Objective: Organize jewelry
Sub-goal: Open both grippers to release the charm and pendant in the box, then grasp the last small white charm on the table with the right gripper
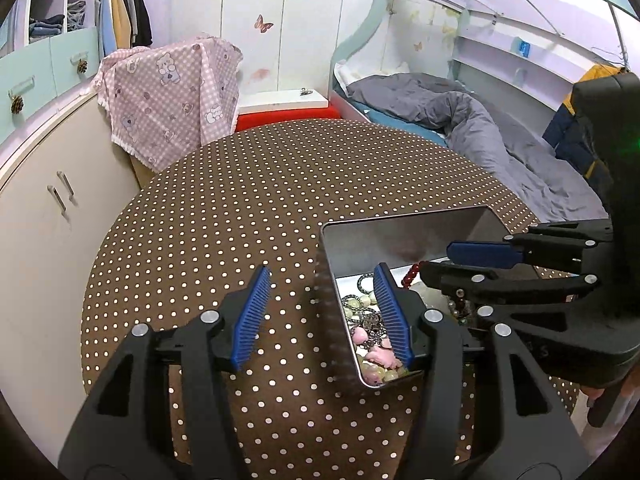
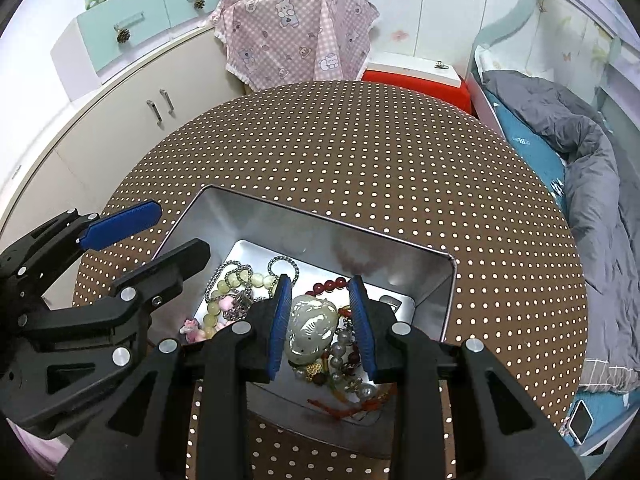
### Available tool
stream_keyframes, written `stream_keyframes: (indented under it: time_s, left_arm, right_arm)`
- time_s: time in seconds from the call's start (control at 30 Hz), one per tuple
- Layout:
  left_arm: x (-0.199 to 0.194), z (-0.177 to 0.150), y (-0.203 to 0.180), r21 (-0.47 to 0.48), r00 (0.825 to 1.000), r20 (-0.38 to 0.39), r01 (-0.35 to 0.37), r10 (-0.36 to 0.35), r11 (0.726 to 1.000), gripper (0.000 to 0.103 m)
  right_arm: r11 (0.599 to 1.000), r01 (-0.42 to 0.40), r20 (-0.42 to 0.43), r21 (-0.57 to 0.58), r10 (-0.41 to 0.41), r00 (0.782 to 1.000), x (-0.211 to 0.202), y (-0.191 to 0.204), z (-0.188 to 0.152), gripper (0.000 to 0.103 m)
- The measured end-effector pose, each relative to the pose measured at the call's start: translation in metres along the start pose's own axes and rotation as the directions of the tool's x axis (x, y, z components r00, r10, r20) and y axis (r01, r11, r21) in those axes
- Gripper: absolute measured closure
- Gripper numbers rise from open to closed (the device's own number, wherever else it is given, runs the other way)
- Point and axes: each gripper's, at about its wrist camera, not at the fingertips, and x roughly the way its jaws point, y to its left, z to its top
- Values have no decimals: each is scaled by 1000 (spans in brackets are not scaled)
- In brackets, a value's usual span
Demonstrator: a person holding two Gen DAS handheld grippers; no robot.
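Observation:
A silver tin (image 2: 320, 216) stands open on the dotted table, holding bead bracelets, metal chains, red beads (image 2: 328, 286), a pink charm (image 2: 192, 330) and a pale green carved pendant (image 2: 310, 328). My right gripper (image 2: 320, 324) hangs over the tin with its pads either side of the pendant; a gap shows at the right pad, so it is open. My left gripper (image 1: 322, 312) is open and straddles the left wall of the tin (image 1: 332, 300), one finger inside and one outside, neither pressing. In the left wrist view the right gripper (image 1: 452, 264) reaches in from the right.
The round table (image 2: 360, 140) wears a brown cloth with white dots. A bed with a grey duvet (image 2: 592, 184) lies to the right, with a phone (image 2: 580, 422) on it. Behind stand a pink checked cover (image 2: 296, 40), a red-and-white box (image 2: 416, 72) and cream cabinets (image 2: 132, 128).

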Motion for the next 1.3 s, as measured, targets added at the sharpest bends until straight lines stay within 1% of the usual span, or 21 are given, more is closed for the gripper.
stream_keyframes:
  time_s: [0.2, 0.37, 0.63, 0.73, 0.9, 1.03, 1.17, 1.3]
  left_arm:
    - [0, 0, 1, -5, 1000, -2, 3, -3, 1000, 48]
    - [-3, 0, 3, -5, 1000, 6, 2, -2, 1000, 46]
    - [-27, -4, -3, 0, 999, 38, 6, -6, 1000, 42]
    - [-39, -8, -10, 9, 998, 55, 14, -15, 1000, 40]
    - [-57, -16, -20, 24, 997, 73, 25, -27, 999, 38]
    - [-66, -22, -26, 27, 997, 74, 25, -27, 999, 36]
    - [-66, -23, -22, -9, 998, 59, 15, -15, 1000, 36]
    - [-57, -18, -13, -37, 999, 34, -17, 19, 999, 36]
  right_arm:
    - [1000, 1, 4, 7, -1, 1000, -4, -3, -1, 75]
    - [1000, 1, 15, 8, -1, 1000, -11, -1, -1, 71]
    - [999, 12, 66, 30, -14, 998, -38, -2, -8, 58]
    - [999, 25, 89, 39, -28, 996, -52, -2, -14, 55]
    - [997, 41, 117, 63, -49, 992, -74, -7, -29, 47]
    - [995, 55, 124, 88, -66, 990, -85, -12, -45, 43]
    - [990, 67, 107, 120, -80, 991, -89, -20, -65, 39]
    - [986, 76, 76, 148, -88, 993, -87, -26, -86, 38]
